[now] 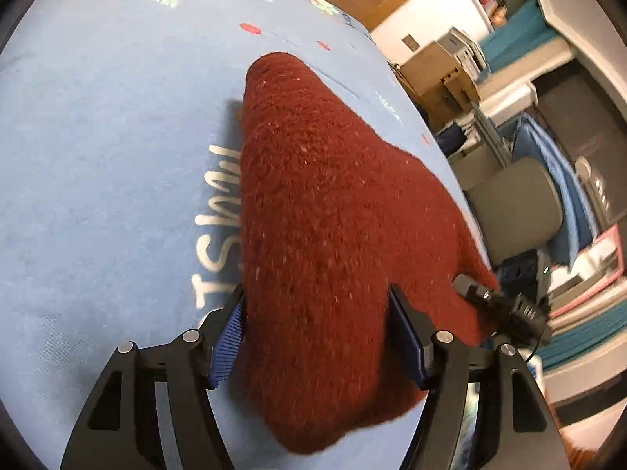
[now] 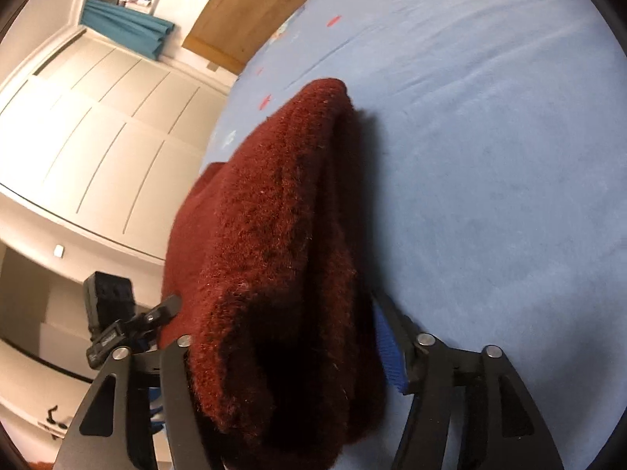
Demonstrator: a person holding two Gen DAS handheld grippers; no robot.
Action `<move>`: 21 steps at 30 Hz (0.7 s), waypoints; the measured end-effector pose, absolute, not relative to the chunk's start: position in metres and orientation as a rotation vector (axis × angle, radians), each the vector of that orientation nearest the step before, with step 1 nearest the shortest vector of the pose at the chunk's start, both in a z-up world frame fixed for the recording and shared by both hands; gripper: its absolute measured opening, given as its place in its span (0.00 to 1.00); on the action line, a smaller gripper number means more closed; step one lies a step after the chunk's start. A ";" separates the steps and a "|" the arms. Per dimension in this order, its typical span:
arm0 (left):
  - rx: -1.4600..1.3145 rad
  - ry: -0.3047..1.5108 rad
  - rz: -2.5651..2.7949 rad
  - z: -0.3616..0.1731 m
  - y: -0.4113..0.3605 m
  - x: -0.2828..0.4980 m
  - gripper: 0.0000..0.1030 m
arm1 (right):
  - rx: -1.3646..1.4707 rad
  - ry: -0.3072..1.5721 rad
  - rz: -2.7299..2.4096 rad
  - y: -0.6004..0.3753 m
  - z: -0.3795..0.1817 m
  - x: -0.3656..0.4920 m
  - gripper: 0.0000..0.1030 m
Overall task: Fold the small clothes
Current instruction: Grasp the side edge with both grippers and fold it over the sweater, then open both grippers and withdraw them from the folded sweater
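Left wrist view: the left tongs (image 1: 317, 309), black with blue ribbed pads, stand moderately spread with a dark red, fuzzy knitted garment (image 1: 329, 215) bunched between the two fingers; both pads press against the cloth. The garment runs forward from the tongs as a tapering folded mass and lies on a light blue printed sheet (image 1: 98, 156) bearing white lettering and red marks. To the right of these tongs the tip of the right tongs (image 1: 476, 291) meets the garment's edge.

Right wrist view: the right tongs (image 2: 301, 313) are likewise parted around the same garment (image 2: 274, 235), whose stacked layers fill the gap; the right blue pad (image 2: 388, 348) touches the fabric, the left one is hidden by it. The left tongs (image 2: 166, 307) appear just left, at the garment's border. White panelled cupboard doors (image 2: 98, 125) lie beyond, to the left.
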State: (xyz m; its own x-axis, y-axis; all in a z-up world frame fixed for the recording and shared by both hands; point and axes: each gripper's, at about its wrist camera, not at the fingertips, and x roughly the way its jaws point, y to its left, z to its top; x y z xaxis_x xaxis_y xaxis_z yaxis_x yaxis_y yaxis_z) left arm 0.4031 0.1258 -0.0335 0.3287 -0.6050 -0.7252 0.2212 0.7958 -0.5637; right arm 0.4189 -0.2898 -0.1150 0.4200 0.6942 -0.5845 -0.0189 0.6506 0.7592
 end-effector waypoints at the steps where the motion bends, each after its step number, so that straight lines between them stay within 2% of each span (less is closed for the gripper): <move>1: -0.374 1.113 -0.555 -0.032 0.124 0.400 0.63 | 0.740 1.057 0.499 -0.291 -0.113 0.418 0.63; 8: -0.265 1.102 -0.518 -0.032 0.085 0.375 0.63 | 0.730 1.076 0.437 -0.307 -0.115 0.405 0.67; 16: -0.199 1.089 -0.465 -0.030 0.079 0.359 0.63 | 0.744 1.043 0.380 -0.318 -0.103 0.384 0.67; 21: -0.198 1.100 -0.428 -0.033 0.073 0.359 0.63 | 0.711 1.095 0.302 -0.313 -0.112 0.379 0.67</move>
State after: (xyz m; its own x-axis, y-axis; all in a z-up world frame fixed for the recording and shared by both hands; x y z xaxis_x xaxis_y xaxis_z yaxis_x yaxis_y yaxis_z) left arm 0.3590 0.0730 -0.0333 0.3827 -0.4297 -0.8179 0.2362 0.9014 -0.3630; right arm 0.3794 -0.3129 -0.1121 0.4459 0.5535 -0.7034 0.1150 0.7440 0.6583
